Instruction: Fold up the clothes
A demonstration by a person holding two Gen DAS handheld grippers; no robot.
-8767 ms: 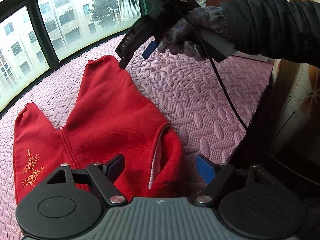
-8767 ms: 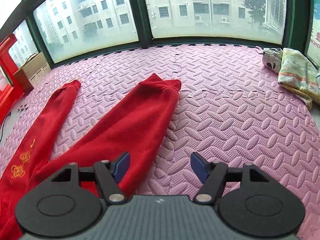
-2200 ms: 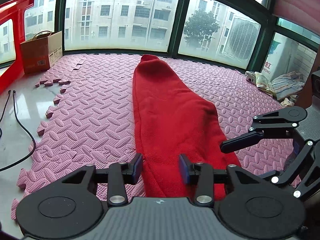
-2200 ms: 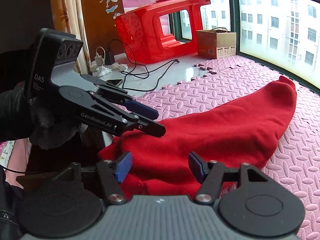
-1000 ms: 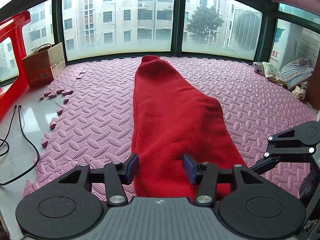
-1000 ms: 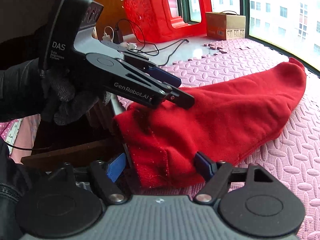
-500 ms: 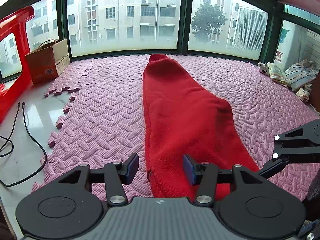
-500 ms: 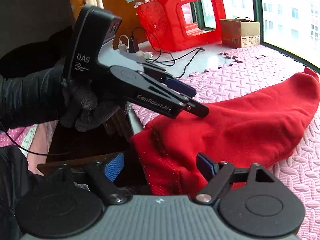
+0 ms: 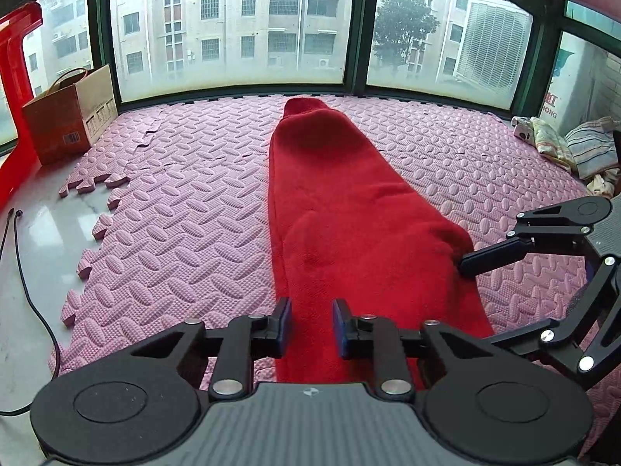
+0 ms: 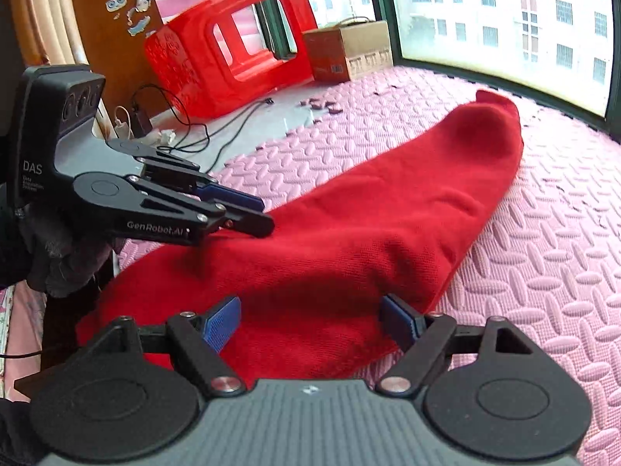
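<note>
Left wrist view: left tongs [image 9: 309, 328] just narrowed, pads straddling near end of red garment [image 9: 349, 209] on mat [image 9: 174, 209]; whether pinching, cannot tell.

Right wrist view: right tongs [image 10: 310, 324] spread wide over garment's near corner. Grab looks imminent.

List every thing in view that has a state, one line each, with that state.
Red trousers: folded lengthwise, flat on the mat.
Left tool: jaws just narrowed, cloth between them; grip unclear.
Right tool: open, over the waist end.
Cardboard box: upright.
Red stool: tipped over.
Foam mat: edge pieces missing.
</note>
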